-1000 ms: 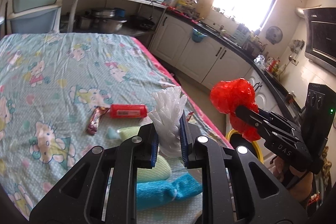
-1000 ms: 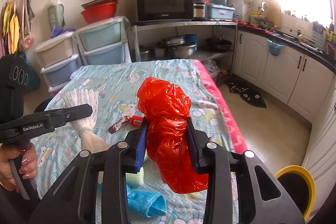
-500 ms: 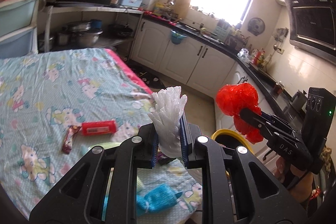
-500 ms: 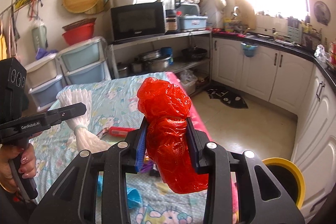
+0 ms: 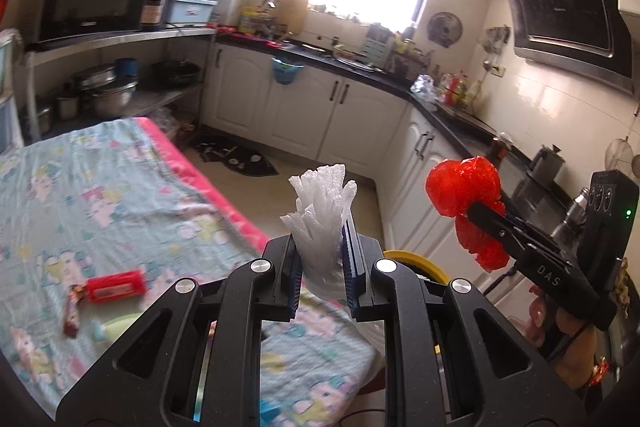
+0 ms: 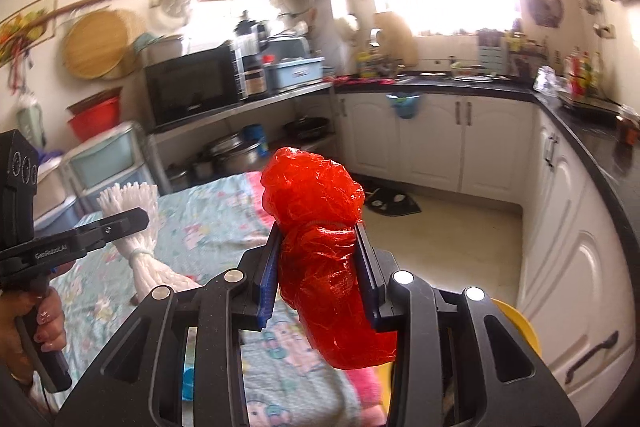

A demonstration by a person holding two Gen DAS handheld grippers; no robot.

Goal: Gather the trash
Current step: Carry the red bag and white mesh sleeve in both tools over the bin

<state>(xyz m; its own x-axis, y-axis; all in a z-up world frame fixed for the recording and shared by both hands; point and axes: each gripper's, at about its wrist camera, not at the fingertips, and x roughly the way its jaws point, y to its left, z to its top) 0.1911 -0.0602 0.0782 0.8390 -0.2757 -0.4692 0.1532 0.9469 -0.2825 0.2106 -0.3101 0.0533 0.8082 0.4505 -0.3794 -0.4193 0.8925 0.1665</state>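
I am gripping a white foam fruit net [image 5: 320,223] in my left gripper [image 5: 320,267] jaws and a crumpled red plastic bag [image 6: 324,247] in my right gripper [image 6: 320,275] jaws.

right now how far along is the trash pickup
Midway. Nothing visibly binned yet. In hand: the left tool is shut on a white foam net, and the right tool is shut on a red plastic bag, both near the yellow-rimmed bin. Left on the table: a red packet, a dark wrapper and a pale green item.
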